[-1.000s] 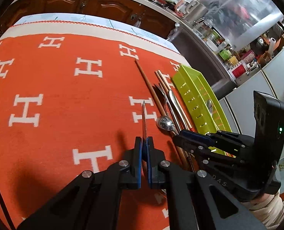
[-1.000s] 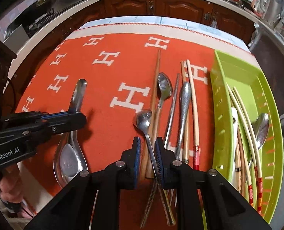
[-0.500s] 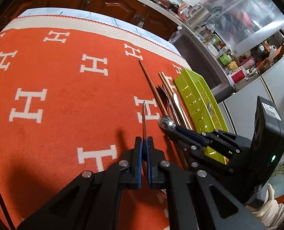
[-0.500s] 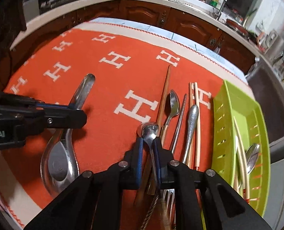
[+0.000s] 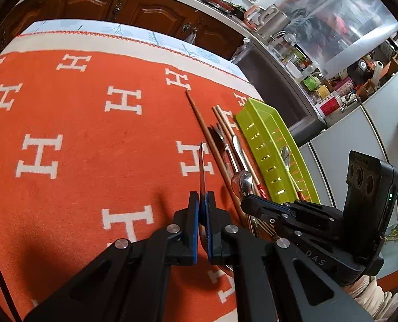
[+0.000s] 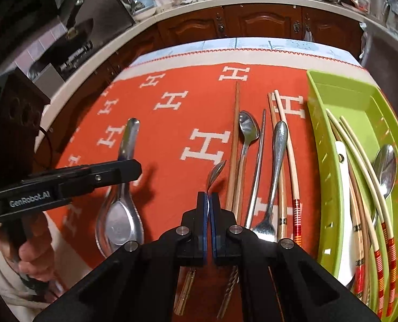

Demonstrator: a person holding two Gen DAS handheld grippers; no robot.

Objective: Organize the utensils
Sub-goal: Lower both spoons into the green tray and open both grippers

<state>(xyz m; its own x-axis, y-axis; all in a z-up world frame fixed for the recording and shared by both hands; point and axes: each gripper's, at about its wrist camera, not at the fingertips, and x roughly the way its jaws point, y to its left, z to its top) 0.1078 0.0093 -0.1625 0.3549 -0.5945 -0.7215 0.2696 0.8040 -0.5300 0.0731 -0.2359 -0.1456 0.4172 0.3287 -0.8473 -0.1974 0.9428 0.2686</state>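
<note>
left wrist view: left gripper [image 5: 203, 201] at 6 o'clock, jaws closed tight on the handle of a large metal spoon [image 5: 202, 163], seen edge-on as a thin blade pointing to 12 o'clock over the orange cloth w/ white h marks [image 5: 64, 123]. at 3 o'clock of it, a row of loose utensils on the cloth: a long wooden chopstick [image 5: 207, 134], then metal pieces & paler sticks, hard to tell apart here. further toward 3 o'clock, the green tray [image 5: 268, 145]. right gripper body sits at 4 o'clock.

right wrist view: at 9 o'clock the left gripper [image 6: 134, 170] clamps the large metal spoon [image 6: 119, 214] mid-handle, bowl toward 6 o'clock; a hand [image 6: 32, 255] holds the tool. at centre-bottom the right gripper [image 6: 209, 201], jaws just closed, pinches the stem of a small spoon [image 6: 216, 171]; its bowl is turned on edge & points to 12 o'clock. toward 3 o'clock on the cloth: wooden chopstick [image 6: 235, 145], a teaspoon [image 6: 248, 128], a thin metal rod [image 6: 259, 161], a fork [image 6: 275, 166] tines toward 6, & striped-end chopsticks [image 6: 290, 161]. at 3 o'clock the green tray [image 6: 325, 134] holds cream chopsticks [image 6: 360, 161], a white spoon [image 6: 342, 187] & a metal spoon [image 6: 385, 166].
</note>
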